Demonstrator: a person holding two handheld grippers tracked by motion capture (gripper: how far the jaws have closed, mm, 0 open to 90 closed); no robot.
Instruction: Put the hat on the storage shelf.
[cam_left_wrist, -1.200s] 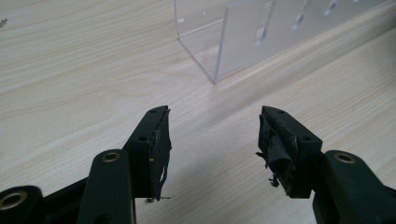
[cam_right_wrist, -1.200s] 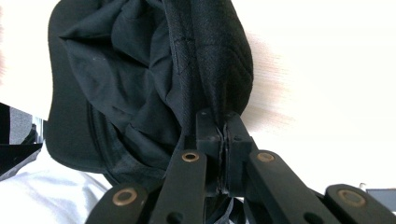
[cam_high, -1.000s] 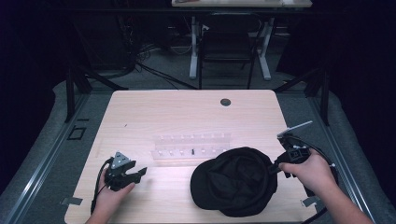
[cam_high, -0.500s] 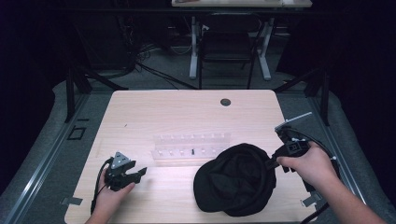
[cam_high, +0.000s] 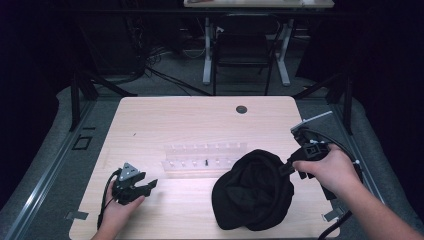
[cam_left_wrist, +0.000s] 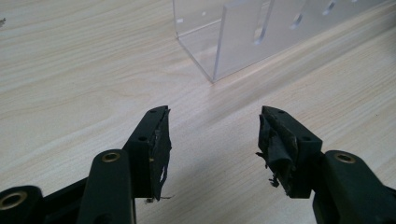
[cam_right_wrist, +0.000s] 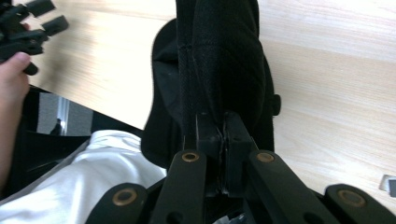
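The black cap (cam_high: 252, 192) is lying on the wooden table (cam_high: 170, 120) toward the 5 o'clock part of the tabletop in the high view, with its edge at 3 o'clock being pinched and raised by the right gripper (cam_high: 289, 165), whose jaws are pressing together on the fabric in the right gripper view (cam_right_wrist: 219, 60). The left gripper (cam_high: 145, 186) is resting in the person's left hand (cam_high: 117, 210) at about 7 o'clock on the table, its jaws standing apart with nothing between them and pointing toward the clear acrylic rack (cam_left_wrist: 261, 32), which is sitting just off the cap at its 11 o'clock.
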